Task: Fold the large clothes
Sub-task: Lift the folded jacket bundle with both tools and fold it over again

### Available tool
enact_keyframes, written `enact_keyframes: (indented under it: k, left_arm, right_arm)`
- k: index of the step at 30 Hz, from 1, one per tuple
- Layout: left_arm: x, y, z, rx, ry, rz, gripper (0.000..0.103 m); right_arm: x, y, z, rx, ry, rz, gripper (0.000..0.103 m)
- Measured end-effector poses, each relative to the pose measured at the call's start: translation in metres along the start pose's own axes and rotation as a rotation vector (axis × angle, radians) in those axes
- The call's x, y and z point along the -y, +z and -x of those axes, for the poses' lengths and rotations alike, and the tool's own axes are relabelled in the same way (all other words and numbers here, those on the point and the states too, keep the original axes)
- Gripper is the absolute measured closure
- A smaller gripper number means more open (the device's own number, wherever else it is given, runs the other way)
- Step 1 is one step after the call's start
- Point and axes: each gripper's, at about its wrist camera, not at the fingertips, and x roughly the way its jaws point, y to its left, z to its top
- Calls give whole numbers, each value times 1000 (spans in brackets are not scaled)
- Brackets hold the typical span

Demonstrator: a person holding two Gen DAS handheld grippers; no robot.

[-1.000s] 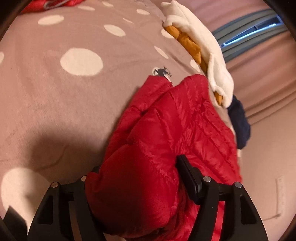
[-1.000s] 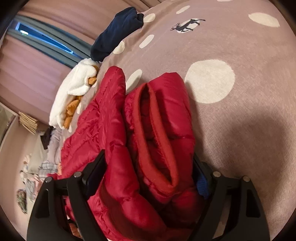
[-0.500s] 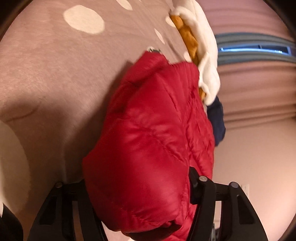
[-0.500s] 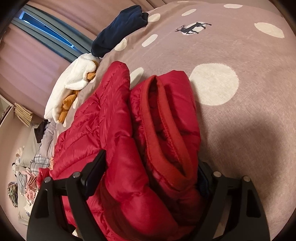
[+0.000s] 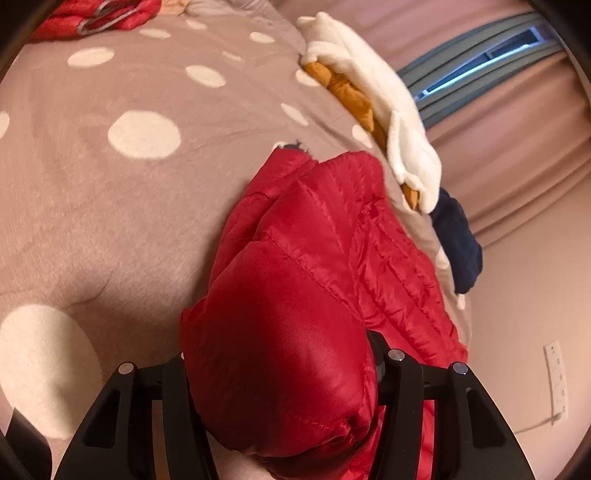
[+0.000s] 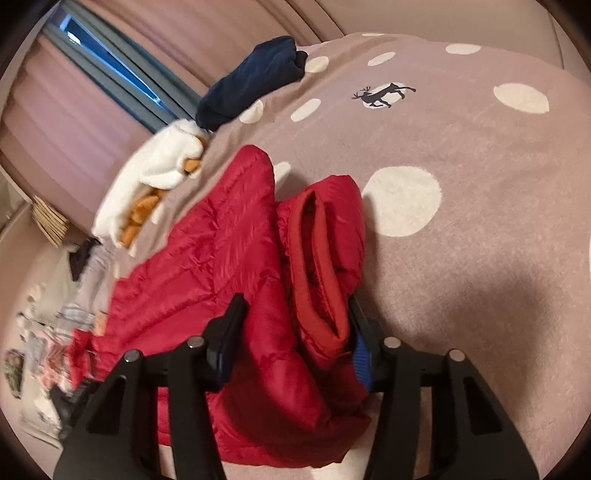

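Note:
A red quilted puffer jacket [image 5: 325, 258] lies bunched on a mauve bedspread with white dots [image 5: 110, 184]. My left gripper [image 5: 280, 369] is shut on a thick puffy fold of the jacket, which bulges between the jaws and hides the fingertips. In the right wrist view the same jacket [image 6: 207, 266] shows with its darker red collar [image 6: 317, 266] rolled up. My right gripper [image 6: 295, 325] is shut on the jacket at the collar, with fabric packed between its fingers [image 6: 225, 332].
A white fleece garment with an orange one under it [image 5: 369, 92] lies along the bed's far edge, a dark navy garment [image 5: 458, 240] beside it. Curtains and a window [image 5: 480, 59] stand behind. More red cloth [image 5: 92, 18] lies far left. Clothes lie on the floor [image 6: 48, 332].
Both grippers kept hold of the jacket. The left view swung towards the wall and back over the bed. The right gripper drew back and tilted, showing more bedspread.

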Motion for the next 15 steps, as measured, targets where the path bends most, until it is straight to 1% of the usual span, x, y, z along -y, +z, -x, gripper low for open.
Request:
enact_keyframes:
  k: [2,3,4,6,8,9,11,13,15]
  left_arm:
    - [3,1,3,15,-6,-17,50]
    - [5,4,2,19,-6,-19,51]
    - [4,5,3,20,-10,-13,51]
    - [1,7,7,21,-35,16,51]
    - [-2,12,14,36,-57,38,53]
    - [-3,14,19,52,-58,38,53]
    - [-2,19,31,114,-45,23,53]
    - [0,22,44,190,-26,8,53]
    - [2,24,56,246,-30,-10,53]
  right_arm:
    - [2,0,-14,-43,-18,8,53]
    - [5,1,-21,-65,-7,-6,55]
    - [10,5,-29,-102,38,-48,57]
    - [18,10,-38,-131,102,-94,58]
    - [18,12,-44,-141,123,-90,58]
    - [14,12,-45,-141,115,-69,58]
    - [0,8,-46,-142,105,-26,57]
    - [-18,3,-55,-173,120,35,57]
    - [-35,-1,-63,-195,123,86,57]
